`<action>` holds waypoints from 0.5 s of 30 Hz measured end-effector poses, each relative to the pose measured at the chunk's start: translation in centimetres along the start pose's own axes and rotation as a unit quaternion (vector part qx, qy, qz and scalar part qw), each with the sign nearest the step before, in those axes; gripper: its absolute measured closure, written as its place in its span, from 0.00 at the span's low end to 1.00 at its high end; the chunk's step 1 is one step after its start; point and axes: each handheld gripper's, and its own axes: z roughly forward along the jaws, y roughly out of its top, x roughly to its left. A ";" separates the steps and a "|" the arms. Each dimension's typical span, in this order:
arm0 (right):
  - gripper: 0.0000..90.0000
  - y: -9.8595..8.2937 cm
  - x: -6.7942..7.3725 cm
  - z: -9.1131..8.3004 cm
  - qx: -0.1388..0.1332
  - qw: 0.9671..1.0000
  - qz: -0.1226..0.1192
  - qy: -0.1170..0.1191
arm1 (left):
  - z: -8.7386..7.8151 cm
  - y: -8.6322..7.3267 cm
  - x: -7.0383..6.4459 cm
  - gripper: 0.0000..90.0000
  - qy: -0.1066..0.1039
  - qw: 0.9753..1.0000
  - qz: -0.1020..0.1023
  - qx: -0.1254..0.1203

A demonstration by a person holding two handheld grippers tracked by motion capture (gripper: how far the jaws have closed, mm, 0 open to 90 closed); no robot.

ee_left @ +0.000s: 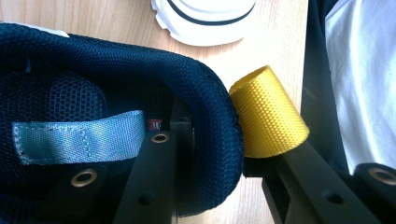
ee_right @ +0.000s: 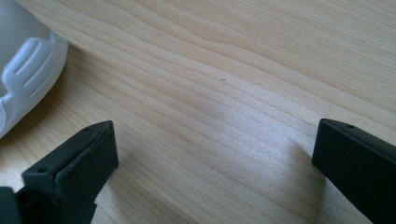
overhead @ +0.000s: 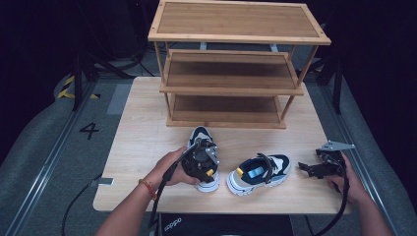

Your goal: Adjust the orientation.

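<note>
Presently, the left shoe (overhead: 202,147) sits at lower centre of the high view, on the table (overhead: 142,147), toe pointing toward the shoe rack (overhead: 231,73) in the upper half of the frame. My left gripper (overhead: 200,164) is at its heel. In the left gripper view my fingers (ee_left: 268,112) straddle the padded heel collar (ee_left: 219,126): one black finger inside the shoe beside the grey pull tab (ee_left: 79,137), the yellow-capped finger outside, touching the collar. I judge them closed on the collar, the mesh bulging slightly between them.

The second shoe (overhead: 259,172) lies just right of the first, apart from it, toe toward the lower left of the frame; its white sole edge shows at the top of the left gripper view. My right gripper (overhead: 319,168) rests at the right edge of the table, well apart from that shoe, fingers (ee_right: 79,163) spread wide over bare wood and holding nothing.

Assessment: the step in hand appears to be lifting the first shoe for the rack. To do it well, keep the inner finger deep behind the collar so the hold bears on padding, not the tab; lift straight up before travelling forward, since a heel hold lets the toe droop. Enter the chosen shelf toe-first and level.
</note>
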 end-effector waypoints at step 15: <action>0.01 0.0 0.0 -0.1 0.001 1.000 0.001 0.001 | -3.1 1.9 -0.6 0.81 0.010 0.999 0.041 -0.021</action>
